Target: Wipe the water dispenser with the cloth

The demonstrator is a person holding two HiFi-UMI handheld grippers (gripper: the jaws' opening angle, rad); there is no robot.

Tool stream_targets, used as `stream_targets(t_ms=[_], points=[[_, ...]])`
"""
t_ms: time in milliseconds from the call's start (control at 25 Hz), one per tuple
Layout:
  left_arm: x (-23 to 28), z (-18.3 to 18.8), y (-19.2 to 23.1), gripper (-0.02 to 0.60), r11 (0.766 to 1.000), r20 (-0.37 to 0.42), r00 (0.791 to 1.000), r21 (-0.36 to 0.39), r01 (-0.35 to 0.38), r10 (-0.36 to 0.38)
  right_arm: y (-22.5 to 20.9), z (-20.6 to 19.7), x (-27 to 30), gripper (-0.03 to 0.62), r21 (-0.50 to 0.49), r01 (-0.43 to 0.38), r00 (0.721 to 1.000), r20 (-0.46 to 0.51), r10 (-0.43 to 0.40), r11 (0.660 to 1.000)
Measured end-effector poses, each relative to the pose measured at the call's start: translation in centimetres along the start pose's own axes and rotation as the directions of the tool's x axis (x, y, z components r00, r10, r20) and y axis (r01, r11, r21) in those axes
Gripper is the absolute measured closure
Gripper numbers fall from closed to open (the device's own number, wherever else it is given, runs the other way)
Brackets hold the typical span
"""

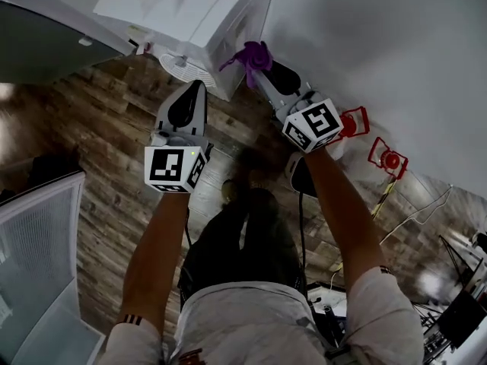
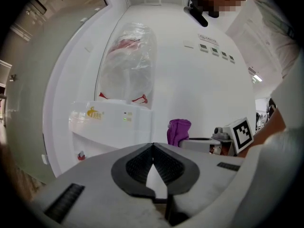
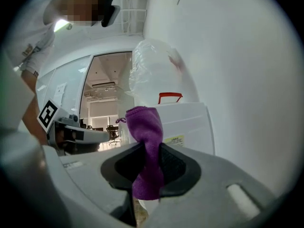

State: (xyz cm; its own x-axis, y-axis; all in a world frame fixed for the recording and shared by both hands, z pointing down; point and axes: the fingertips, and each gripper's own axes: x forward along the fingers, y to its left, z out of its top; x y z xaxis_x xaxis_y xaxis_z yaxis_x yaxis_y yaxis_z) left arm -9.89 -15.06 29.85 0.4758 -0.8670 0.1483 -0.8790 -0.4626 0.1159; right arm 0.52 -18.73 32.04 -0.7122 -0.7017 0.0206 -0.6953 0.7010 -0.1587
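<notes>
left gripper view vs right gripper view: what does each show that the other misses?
Only the left gripper view: the left gripper with its tongs shut together on nothing, plus the red tap and green lights on the water dispenser. Only the right gripper view: the right gripper with its tongs clamped on the purple cloth, and a doorway into an office. Both: the water dispenser, its plastic-wrapped bottle, and the purple cloth.

The left gripper [image 2: 153, 147] and right gripper [image 3: 151, 148] are grey with black ribbed pads [image 2: 135, 167] and white marker cubes [image 1: 176, 169] — the person wears pale short sleeves [image 1: 384, 310], dark trousers [image 1: 236, 242].
</notes>
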Motion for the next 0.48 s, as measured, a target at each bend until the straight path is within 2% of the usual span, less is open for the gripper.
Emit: stream_targets(t_ms=[240,480], points=[[0.5,-2.4,0.9,0.583,1.000,0.005,1.000,-0.012,-0.028,0.028,2.8,-3.2,1.4,0.502,-0.008,-0.069,0.998,0.001,0.069,0.998],[1.1,-3.8,1.4,0.583,0.998,0.024,0.998,-0.011,-0.057,0.057,3.4,-5.8,3.4,0.502,-0.011,-0.112,0.994,0.004,0.112,0.994]])
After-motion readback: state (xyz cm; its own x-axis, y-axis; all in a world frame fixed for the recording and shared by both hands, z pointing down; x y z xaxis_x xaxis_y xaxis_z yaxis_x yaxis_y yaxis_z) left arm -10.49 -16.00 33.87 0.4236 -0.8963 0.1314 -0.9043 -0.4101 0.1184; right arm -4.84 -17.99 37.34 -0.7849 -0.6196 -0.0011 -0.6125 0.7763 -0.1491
